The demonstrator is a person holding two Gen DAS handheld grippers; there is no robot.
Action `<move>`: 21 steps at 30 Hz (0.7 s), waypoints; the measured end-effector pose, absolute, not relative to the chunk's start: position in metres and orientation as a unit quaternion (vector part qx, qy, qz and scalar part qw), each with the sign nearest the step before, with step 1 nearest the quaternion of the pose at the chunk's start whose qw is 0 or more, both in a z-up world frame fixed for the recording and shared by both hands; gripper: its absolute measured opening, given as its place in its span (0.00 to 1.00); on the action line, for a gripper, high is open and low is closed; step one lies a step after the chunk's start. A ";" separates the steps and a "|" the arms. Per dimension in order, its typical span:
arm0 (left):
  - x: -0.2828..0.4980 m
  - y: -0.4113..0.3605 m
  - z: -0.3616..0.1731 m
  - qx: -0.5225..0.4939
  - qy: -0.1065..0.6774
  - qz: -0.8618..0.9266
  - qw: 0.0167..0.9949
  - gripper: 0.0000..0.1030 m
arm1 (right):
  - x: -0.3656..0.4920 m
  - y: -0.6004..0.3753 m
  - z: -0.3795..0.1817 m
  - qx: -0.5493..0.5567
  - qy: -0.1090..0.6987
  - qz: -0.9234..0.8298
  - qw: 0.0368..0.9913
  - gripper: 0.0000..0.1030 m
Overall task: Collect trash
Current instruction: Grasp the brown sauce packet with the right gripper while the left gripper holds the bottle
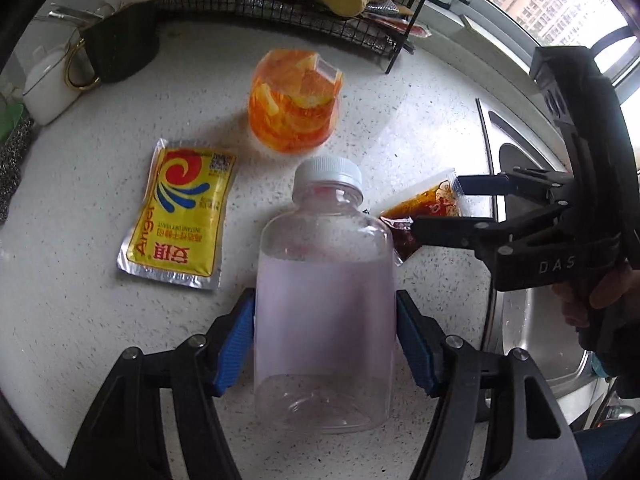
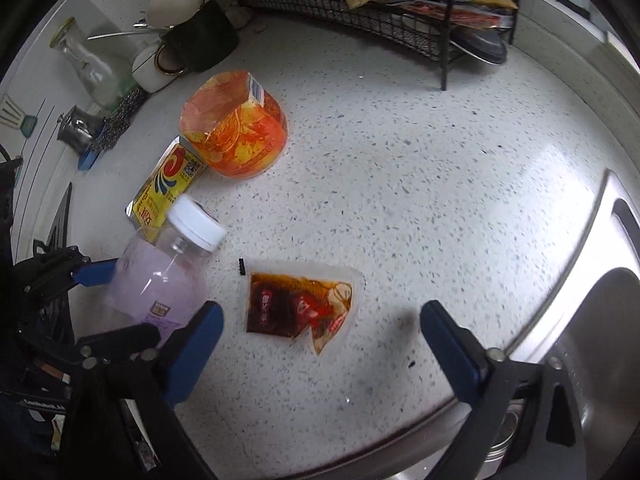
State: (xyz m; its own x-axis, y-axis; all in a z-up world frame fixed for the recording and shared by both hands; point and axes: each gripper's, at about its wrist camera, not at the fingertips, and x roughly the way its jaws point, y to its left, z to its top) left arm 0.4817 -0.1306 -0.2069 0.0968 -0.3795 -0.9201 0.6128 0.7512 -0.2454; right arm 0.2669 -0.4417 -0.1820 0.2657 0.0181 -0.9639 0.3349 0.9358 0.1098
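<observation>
A clear plastic bottle [image 1: 324,300] with a white cap and pale purple label sits between the blue pads of my left gripper [image 1: 326,344], which is shut on its sides. In the right wrist view the bottle [image 2: 160,280] leans, held. A torn dark-red sauce packet [image 2: 300,304] lies flat on the speckled counter [image 2: 400,180]. My right gripper [image 2: 326,344] stands open over it, one finger on either side, not touching it. A yellow yeast sachet [image 1: 180,216] and a crumpled orange wrapper [image 1: 294,100] lie farther back.
A black wire rack [image 1: 320,12] with ginger stands at the back. A black utensil holder [image 1: 120,48] and a white mug [image 1: 48,84] are at the back left. A steel sink [image 2: 600,320] borders the counter on the right. A hand [image 1: 592,292] holds the right gripper.
</observation>
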 end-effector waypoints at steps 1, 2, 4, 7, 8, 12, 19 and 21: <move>0.482 -0.130 -0.207 0.097 0.582 -0.336 0.734 0.63 | 0.274 -0.439 -0.184 0.143 0.598 -0.098 0.782 0.85; 0.482 -0.130 -0.207 0.096 0.583 -0.333 0.735 0.63 | 0.276 -0.436 -0.184 0.134 0.597 -0.093 0.785 0.79; 0.479 -0.127 -0.206 0.096 0.584 -0.326 0.737 0.63 | 0.281 -0.430 -0.184 0.118 0.597 -0.088 0.788 0.68; 0.474 -0.120 -0.205 0.091 0.586 -0.318 0.740 0.63 | 0.289 -0.420 -0.187 0.092 0.602 -0.082 0.789 0.43; 0.472 -0.117 -0.205 0.089 0.586 -0.315 0.741 0.63 | 0.291 -0.415 -0.188 0.076 0.604 -0.082 0.789 0.35; 0.461 -0.096 -0.201 0.080 0.585 -0.306 0.746 0.63 | 0.295 -0.402 -0.192 0.076 0.606 -0.073 0.788 0.17; 0.437 -0.066 -0.181 0.061 0.565 -0.301 0.766 0.63 | 0.286 -0.370 -0.182 0.067 0.591 -0.070 0.801 0.07; 0.427 -0.056 -0.172 0.058 0.556 -0.301 0.773 0.63 | 0.283 -0.356 -0.177 0.062 0.586 -0.065 0.806 0.07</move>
